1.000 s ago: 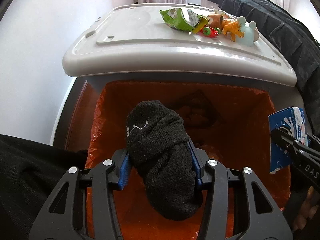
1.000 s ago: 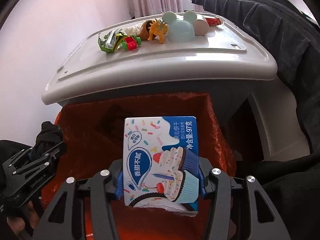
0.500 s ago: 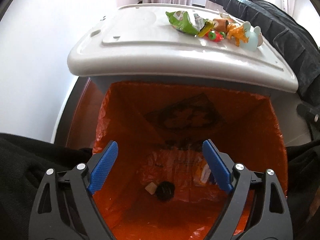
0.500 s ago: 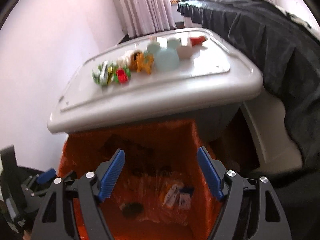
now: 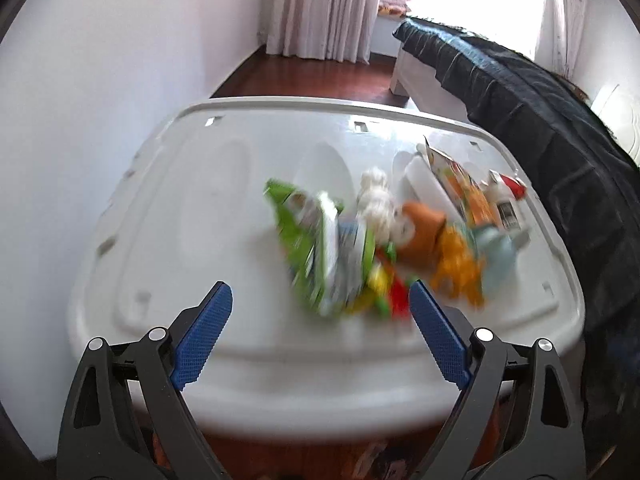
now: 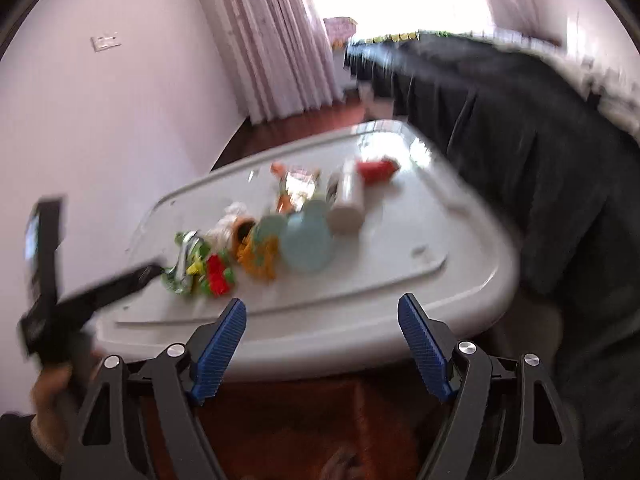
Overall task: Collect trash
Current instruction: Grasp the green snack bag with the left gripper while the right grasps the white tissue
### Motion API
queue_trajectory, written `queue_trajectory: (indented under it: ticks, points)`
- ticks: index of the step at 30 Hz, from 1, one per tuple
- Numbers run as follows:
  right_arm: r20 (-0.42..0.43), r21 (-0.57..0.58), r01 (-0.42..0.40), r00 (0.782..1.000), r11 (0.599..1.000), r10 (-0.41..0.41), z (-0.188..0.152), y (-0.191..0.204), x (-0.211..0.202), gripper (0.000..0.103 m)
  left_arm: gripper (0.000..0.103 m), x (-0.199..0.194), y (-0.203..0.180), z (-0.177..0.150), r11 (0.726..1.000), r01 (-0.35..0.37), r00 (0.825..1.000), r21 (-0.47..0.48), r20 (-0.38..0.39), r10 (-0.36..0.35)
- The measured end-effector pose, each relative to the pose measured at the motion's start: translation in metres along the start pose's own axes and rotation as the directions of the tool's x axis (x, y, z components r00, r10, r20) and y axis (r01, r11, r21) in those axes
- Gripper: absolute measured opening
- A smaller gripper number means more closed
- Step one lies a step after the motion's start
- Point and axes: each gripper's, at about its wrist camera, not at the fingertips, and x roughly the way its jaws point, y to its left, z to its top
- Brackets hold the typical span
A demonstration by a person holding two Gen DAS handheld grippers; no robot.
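Both views are blurred. A crumpled green snack wrapper (image 5: 316,240) lies on the white plastic table top (image 5: 180,208), just beyond my left gripper (image 5: 320,286). That gripper's jaws are opening and nothing is between them. Beside the wrapper sit a red and green toy car (image 5: 394,296), an orange dinosaur (image 5: 456,268) and a pale blue cup (image 5: 498,248). My right gripper (image 6: 322,300) hangs over the table's near edge (image 6: 360,344), its jaws opening with nothing between them. From there the wrapper (image 6: 186,264), dinosaur (image 6: 260,256), cup (image 6: 306,244) and a white bottle (image 6: 348,200) show.
The orange bin bag (image 6: 280,420) sits below the table's near edge. A bed under a dark blanket (image 5: 540,120) runs along the right. A white wall (image 5: 100,100) closes the left, with curtains (image 5: 320,8) at the back. A hand (image 6: 48,392) holds the left tool's black frame (image 6: 100,284).
The left gripper let go of the black sock and the right of the blue biscuit box; both fell into the orange bag. Both grippers opened and swung up toward the table top.
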Motion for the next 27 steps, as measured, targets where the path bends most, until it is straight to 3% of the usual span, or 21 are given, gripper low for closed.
queue_trajectory:
  ticks: [5,10,12,13,14,15,19,22,27]
  points:
    - [0.016,-0.025,0.006,1.0,1.0,-0.005,0.002,0.004,-0.001,0.077,0.088,0.05,-0.011,0.022,0.998,-0.046,0.998,0.04,-0.051,0.048]
    - [-0.015,-0.022,-0.017,1.0,1.0,0.016,0.002,0.005,0.006,0.077,0.088,0.086,0.008,0.023,0.998,-0.051,0.994,-0.034,-0.099,0.047]
    - [-0.02,-0.022,-0.015,1.0,1.0,0.015,0.002,0.005,0.007,0.077,0.087,0.09,0.019,0.022,0.996,-0.012,0.996,-0.085,-0.087,0.005]
    - [-0.019,-0.024,-0.011,1.0,1.0,0.011,0.002,0.005,0.008,0.077,0.084,0.092,0.025,0.022,0.995,-0.01,0.996,-0.101,-0.086,0.002]
    - [-0.019,-0.024,-0.009,1.0,1.0,0.008,0.002,0.005,0.008,0.077,0.071,0.093,0.028,0.022,0.995,-0.017,0.996,-0.102,-0.087,0.008]
    - [-0.021,-0.025,-0.006,1.0,1.0,0.006,0.001,0.006,0.009,0.077,0.061,0.092,0.027,0.021,0.996,-0.036,0.997,-0.087,-0.075,0.029]
    - [-0.029,-0.042,0.003,1.0,0.999,-0.004,-0.001,0.011,0.013,0.077,0.045,0.086,0.033,0.015,0.999,0.0,0.999,-0.047,-0.04,-0.002]
    - [-0.019,-0.071,0.02,1.0,0.997,-0.022,-0.003,0.017,0.015,0.077,0.042,0.07,0.041,0.014,0.999,0.01,1.0,-0.051,-0.025,-0.011]
    - [-0.017,-0.084,0.02,1.0,0.996,-0.022,-0.005,0.023,0.018,0.077,0.041,0.004,0.05,0.004,1.0,0.031,0.999,-0.001,0.016,-0.031]
